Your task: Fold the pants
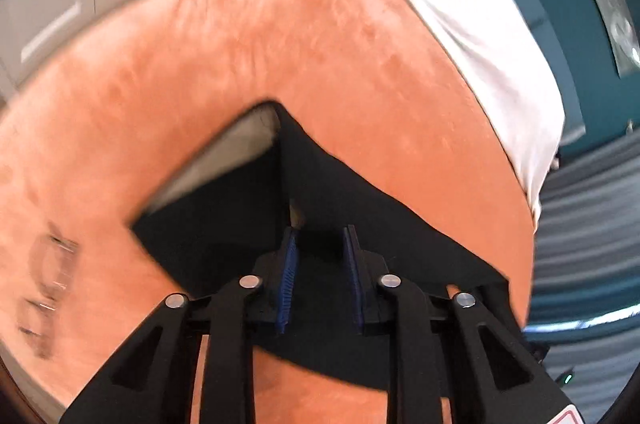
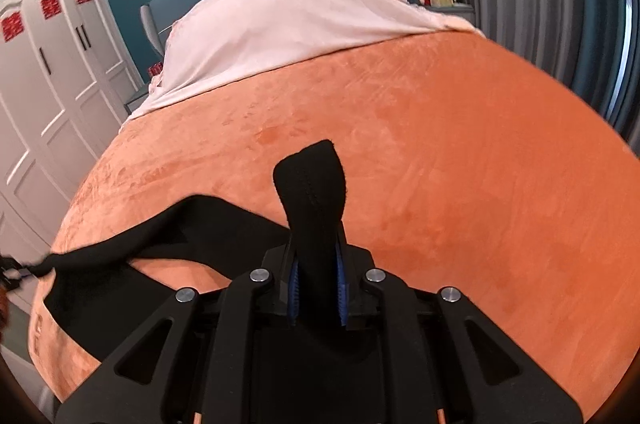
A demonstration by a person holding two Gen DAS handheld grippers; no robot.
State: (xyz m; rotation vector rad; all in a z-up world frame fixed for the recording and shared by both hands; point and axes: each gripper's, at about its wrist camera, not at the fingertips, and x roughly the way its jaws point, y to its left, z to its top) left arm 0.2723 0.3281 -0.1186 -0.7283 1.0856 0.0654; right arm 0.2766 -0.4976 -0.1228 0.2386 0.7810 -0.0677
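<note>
You are at an early stage of the fold; the black fabric pants [image 2: 132, 264] lie partly spread on the orange plush bedspread [image 2: 460, 152], with one edge lifted and no finished fold in view. Your right gripper [image 2: 318, 294] is clamped on a bunched strip of the pants, which stands up between the blue ribbed pads [image 2: 343, 298]. In the left wrist view, your left gripper [image 1: 322, 276] sits over the pants [image 1: 224, 224] with a visible gap between its blue pads [image 1: 289, 266]; no cloth is visibly pinched there, so treat that side as not gripping.

Judged from this, the fold and the flattening remain to be done.

The left view is motion-blurred; the pale panel [image 1: 224, 160] at the pants' upper edge cannot be identified; the full outline of the garment is cut off by both grippers.
</note>
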